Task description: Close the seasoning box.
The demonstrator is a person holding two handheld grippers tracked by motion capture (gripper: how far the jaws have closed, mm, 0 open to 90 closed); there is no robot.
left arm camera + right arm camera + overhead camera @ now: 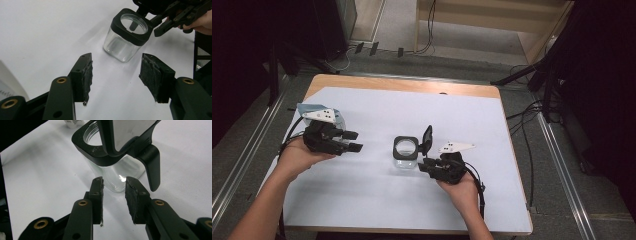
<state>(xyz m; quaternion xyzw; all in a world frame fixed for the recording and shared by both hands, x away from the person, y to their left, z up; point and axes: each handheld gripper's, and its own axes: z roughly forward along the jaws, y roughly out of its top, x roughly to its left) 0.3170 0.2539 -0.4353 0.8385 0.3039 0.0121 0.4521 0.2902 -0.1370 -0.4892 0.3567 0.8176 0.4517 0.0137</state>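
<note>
Your right gripper point(428, 165) sits low near the bench's point(377, 215) front edge, just beside the glass jar point(405, 156), its jaws a narrow gap apart and clamped on nothing. That jar stands upright near the middle of the bench, its black hinged lid point(427, 139) flipped up on the side facing your right gripper. Your left gripper point(352, 141) is well apart from it, toward the left edge, jaws wide apart and empty. A pale packet point(307, 108) lies behind your left hand point(298, 155).

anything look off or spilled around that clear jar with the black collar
Nothing spilled. The clear square glass jar with a black collar stands upright and looks empty, its hinged black lid flipped open. The white table cover around it is clean.
</note>
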